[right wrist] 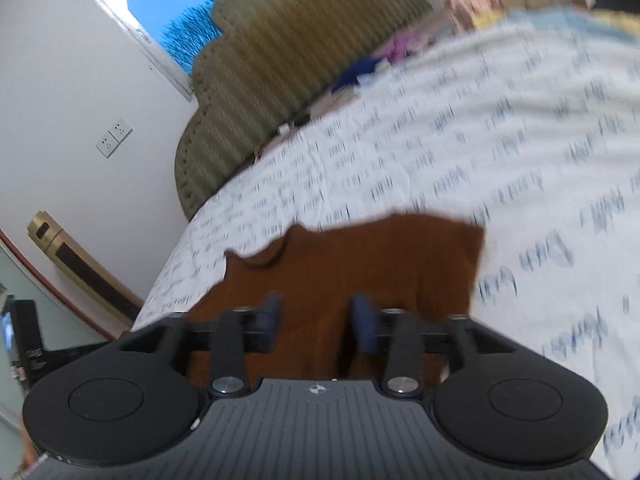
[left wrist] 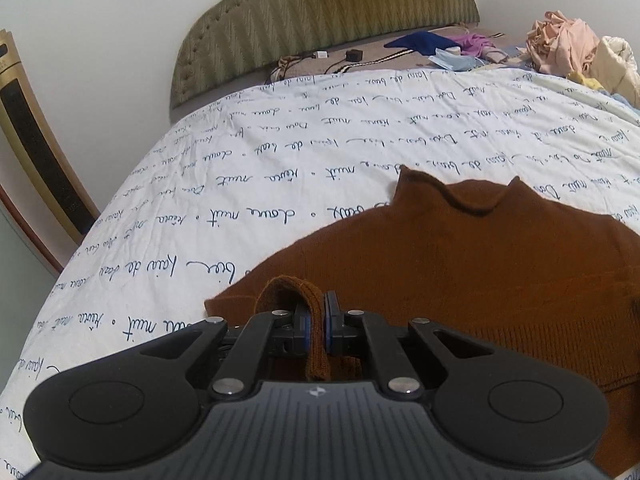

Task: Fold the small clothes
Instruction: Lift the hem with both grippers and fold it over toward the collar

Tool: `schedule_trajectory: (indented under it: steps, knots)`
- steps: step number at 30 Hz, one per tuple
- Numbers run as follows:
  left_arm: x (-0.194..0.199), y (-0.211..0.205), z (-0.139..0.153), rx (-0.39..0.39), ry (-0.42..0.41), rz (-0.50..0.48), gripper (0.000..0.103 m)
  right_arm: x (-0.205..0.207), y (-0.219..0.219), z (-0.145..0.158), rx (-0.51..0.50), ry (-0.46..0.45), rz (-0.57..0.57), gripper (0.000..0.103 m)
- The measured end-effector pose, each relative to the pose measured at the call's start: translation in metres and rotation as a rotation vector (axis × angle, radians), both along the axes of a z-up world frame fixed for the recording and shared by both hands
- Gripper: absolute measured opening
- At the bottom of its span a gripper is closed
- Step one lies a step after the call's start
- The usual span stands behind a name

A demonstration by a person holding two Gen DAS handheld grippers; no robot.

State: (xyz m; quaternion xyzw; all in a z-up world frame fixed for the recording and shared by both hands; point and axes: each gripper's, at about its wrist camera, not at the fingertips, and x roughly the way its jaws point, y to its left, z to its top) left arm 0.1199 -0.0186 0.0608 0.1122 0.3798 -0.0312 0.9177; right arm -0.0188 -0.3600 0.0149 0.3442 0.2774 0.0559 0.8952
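On the bed, right under both of your tongs, lies the brown sweater, spread flat on the white bedcover with blue writing on it. Your left tongs are clenched tight on a brown ribbed strip of the sweater, which looks like a cuff. The strip loops up over the tips and hangs down between the blue pads. Past those tongs you can see the sweater's neck, with its collar standing up a little at both ends. Your right tongs are let go, with a wide gap between the two blue pads. The brown sweater fills that gap from below, but the pads do not squeeze it. That view is blurry, so you cannot tell if the tips touch the cloth. Far ahead of both tongs stands the green padded headboard. Ahead and to the right of the left tongs there is a heap of pink and cream clothes, well apart from the sweater. Closer to the headboard lie a dark blue cloth, a purple cloth and a light blue face mask.
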Motion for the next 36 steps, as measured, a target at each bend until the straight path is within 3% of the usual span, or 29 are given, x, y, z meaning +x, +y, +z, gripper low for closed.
schedule_trajectory:
  steps: [2, 5, 6, 7, 14, 20, 26, 33, 36]
  knots:
    - [0.000, 0.000, -0.002, 0.003, 0.002, -0.002, 0.006, -0.004, 0.005, -0.006, 0.019, 0.013, 0.044, 0.058]
    - [0.000, -0.001, -0.002, 0.003, 0.001, 0.000, 0.006, 0.007, 0.021, -0.013, -0.055, 0.068, 0.107, 0.056]
    - [-0.001, -0.001, -0.001, 0.001, -0.001, 0.000, 0.006, 0.012, 0.026, -0.016, -0.076, 0.082, 0.119, 0.037]
    - [-0.002, -0.001, 0.000, 0.000, -0.004, -0.001, 0.006, 0.018, 0.029, -0.018, -0.092, 0.095, 0.130, 0.012]
    - [0.001, 0.007, 0.019, -0.043, -0.021, -0.008, 0.006, 0.025, 0.017, 0.020, -0.052, -0.054, 0.069, 0.012]
    - [0.025, 0.004, 0.015, -0.060, -0.008, 0.034, 0.006, 0.050, 0.005, 0.035, -0.018, -0.100, 0.003, 0.012]
    - [0.051, 0.001, 0.008, -0.073, 0.016, 0.053, 0.006, 0.083, -0.006, 0.024, 0.031, -0.077, -0.072, 0.012]
    - [0.085, -0.004, -0.019, -0.086, 0.079, 0.033, 0.007, 0.121, -0.014, -0.008, 0.089, 0.013, -0.139, 0.012]
    - [0.093, 0.002, -0.028, -0.129, 0.125, 0.042, 0.009, 0.132, -0.014, -0.020, 0.087, 0.059, -0.149, 0.017]
